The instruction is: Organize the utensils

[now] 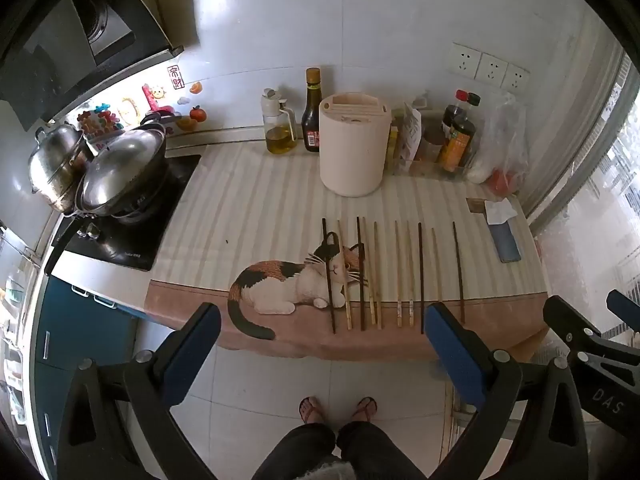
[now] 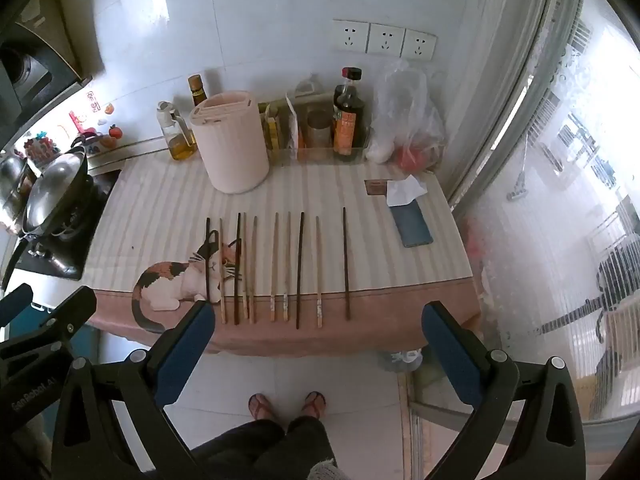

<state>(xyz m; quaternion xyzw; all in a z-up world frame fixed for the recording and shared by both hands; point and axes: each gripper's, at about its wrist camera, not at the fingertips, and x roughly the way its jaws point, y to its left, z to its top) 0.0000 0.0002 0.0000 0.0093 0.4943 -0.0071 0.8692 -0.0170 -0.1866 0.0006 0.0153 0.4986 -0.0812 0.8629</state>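
Both grippers, the left gripper [image 1: 322,346] and the right gripper [image 2: 316,342], hang with jaws spread wide and empty off the near edge of the counter [image 1: 256,184], so I judge the sorting not yet begun. Ten thin chopsticks [image 2: 276,268], some dark and glossy, some pale bamboo, lie in a row on the cat-printed striped mat [image 2: 160,196] by that edge. Next calls for pinching one slim stick and carrying it to the cream cylindrical holder [image 2: 234,152] at the far edge.
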